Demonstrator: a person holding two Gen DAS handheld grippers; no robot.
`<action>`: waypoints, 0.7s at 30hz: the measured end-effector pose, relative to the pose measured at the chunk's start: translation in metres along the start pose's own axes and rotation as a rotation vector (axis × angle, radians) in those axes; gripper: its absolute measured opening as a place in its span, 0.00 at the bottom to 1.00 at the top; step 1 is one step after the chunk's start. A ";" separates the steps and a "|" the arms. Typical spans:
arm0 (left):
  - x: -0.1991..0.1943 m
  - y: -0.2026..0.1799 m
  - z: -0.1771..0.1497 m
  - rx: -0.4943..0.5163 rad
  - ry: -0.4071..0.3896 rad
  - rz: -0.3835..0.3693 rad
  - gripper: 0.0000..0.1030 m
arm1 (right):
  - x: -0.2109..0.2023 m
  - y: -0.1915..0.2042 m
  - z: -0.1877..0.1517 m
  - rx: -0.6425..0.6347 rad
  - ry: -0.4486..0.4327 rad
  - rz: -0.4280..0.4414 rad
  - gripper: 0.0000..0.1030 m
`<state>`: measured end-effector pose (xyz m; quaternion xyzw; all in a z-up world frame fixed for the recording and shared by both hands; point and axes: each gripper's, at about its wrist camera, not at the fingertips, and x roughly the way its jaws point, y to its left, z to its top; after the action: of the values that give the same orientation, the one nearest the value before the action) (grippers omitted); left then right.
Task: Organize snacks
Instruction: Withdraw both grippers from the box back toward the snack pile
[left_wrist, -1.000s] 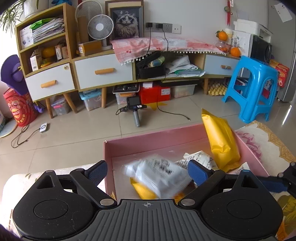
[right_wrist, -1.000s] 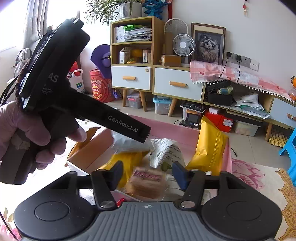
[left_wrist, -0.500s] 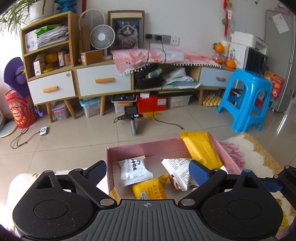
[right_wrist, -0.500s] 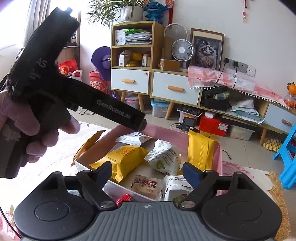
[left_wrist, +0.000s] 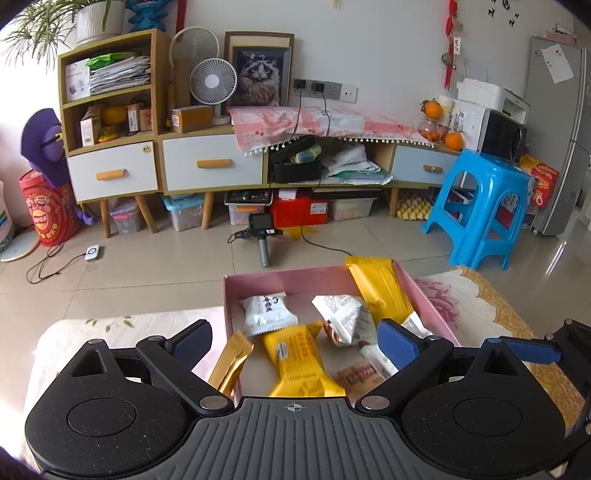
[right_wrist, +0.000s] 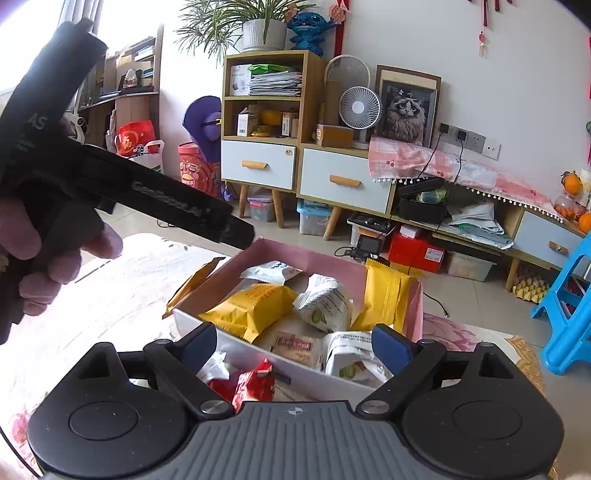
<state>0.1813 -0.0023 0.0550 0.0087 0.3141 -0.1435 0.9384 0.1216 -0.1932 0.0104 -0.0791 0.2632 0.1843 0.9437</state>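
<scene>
In the left wrist view the left gripper (left_wrist: 293, 343) fills the lower part of the frame, its jaws spread wide with nothing pinched between them, above a pink box (left_wrist: 280, 275) that sits at lower centre on a pale flowered cloth (left_wrist: 480, 306). Inside the box lie a white packet (left_wrist: 267, 308) at the far left, a yellow packet (left_wrist: 301, 360) in the middle, a crumpled white bag (left_wrist: 341, 317) beside it, and a long yellow pouch (left_wrist: 380, 290) leaning against the right wall. A gold wrapper (left_wrist: 231, 363) hangs over the box's left wall. In the right wrist view the right gripper (right_wrist: 295, 349) has just been opening and stands released, empty, over the same box, with a red wrapper (right_wrist: 255, 382) just outside its near wall. A hand (right_wrist: 44, 254) at the left edge holds the other gripper's black handle.
</scene>
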 end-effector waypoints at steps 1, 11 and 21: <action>-0.004 0.000 -0.002 -0.002 -0.001 -0.002 0.95 | -0.003 0.001 -0.001 -0.002 0.001 0.000 0.81; -0.044 0.008 -0.033 -0.035 -0.005 -0.014 0.95 | -0.030 0.005 -0.013 0.003 0.013 -0.004 0.86; -0.069 0.015 -0.067 -0.037 0.014 0.016 0.96 | -0.046 0.013 -0.019 0.002 0.016 -0.018 0.88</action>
<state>0.0941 0.0369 0.0411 -0.0053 0.3231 -0.1299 0.9374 0.0710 -0.2003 0.0180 -0.0819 0.2701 0.1750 0.9432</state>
